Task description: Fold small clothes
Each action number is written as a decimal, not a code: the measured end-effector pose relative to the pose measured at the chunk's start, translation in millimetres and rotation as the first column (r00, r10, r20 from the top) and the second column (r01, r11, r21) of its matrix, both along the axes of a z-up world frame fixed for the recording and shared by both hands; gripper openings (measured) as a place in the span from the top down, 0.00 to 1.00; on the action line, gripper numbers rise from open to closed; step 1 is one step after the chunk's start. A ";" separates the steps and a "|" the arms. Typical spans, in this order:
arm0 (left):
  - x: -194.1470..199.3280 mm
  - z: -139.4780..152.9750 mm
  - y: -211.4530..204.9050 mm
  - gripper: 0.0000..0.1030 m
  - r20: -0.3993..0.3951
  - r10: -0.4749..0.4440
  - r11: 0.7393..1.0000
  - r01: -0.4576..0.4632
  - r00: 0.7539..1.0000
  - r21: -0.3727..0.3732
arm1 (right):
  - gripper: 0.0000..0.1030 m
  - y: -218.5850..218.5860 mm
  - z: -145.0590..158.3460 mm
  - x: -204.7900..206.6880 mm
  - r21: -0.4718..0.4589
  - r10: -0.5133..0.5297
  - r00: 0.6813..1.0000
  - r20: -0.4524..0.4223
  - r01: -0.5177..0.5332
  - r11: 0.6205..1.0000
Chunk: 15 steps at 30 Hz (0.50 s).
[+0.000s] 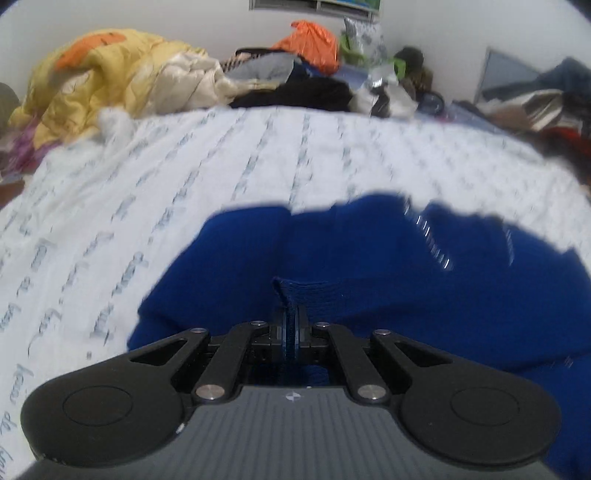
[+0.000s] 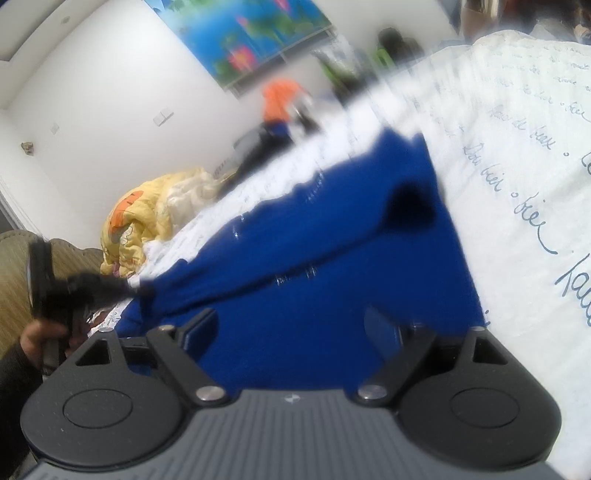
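Bed (image 1: 258, 155) under a white sheet printed with grey script. A blue knit garment (image 1: 369, 266) lies spread on the near part of the sheet; both views are blurred.

Left claw (image 1: 291, 325): fingers pressed together on a ribbed edge of the garment, a small fold of blue knit standing up between the pads. In the right wrist view the same left claw (image 2: 136, 290) shows at the left, holding a corner of the garment (image 2: 314, 295) with a band of the blue cloth drawn taut from it across the rest of the piece. A hand (image 2: 35, 341) grips its handle, dark sleeve below.

Right claw (image 2: 291, 328): fingers spread wide, nothing between them. It hangs over the blue cloth; whether the tips touch the cloth cannot be told.

Far side of the bed: a yellow quilt (image 1: 110, 81) with orange patches, bunched at the left. Beside it a heap of clothes, an orange item (image 1: 314, 44) on top, black cloth (image 1: 303, 94) in front. More mixed clothes at the right edge. White wall behind, with a picture (image 2: 243, 33) in blue and pink on it.
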<state>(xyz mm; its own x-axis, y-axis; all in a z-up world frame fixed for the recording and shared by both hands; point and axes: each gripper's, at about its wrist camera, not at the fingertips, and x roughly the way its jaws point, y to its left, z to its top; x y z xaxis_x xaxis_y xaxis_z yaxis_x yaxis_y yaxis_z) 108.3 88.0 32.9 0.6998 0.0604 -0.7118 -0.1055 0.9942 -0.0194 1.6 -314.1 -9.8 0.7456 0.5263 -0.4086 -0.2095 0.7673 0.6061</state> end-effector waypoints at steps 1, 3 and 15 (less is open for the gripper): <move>-3.0 -2.5 -1.1 0.95 0.001 0.001 1.000 -0.001 1.000 0.006 | 0.16 0.5 0.2 -0.9 -0.005 0.001 1.000 0.001 -0.001 1.000; -6.1 -3.6 -2.5 0.95 0.008 0.006 1.000 -0.006 1.000 0.009 | 0.15 1.7 0.7 -2.5 -0.017 0.001 1.000 0.003 -0.001 1.000; 4.7 14.7 12.5 0.94 -0.007 0.000 0.998 0.001 1.000 0.060 | 0.15 3.4 0.6 0.0 -0.035 0.000 1.000 0.007 0.000 0.999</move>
<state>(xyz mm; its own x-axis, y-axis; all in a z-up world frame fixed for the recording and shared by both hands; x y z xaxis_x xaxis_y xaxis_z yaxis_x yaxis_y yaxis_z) 113.0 100.5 47.6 0.6946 0.1027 -0.7120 -0.1048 0.9936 0.0411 1.6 -310.6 -9.2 0.7483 0.5119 -0.4220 -0.2137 0.7882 0.5771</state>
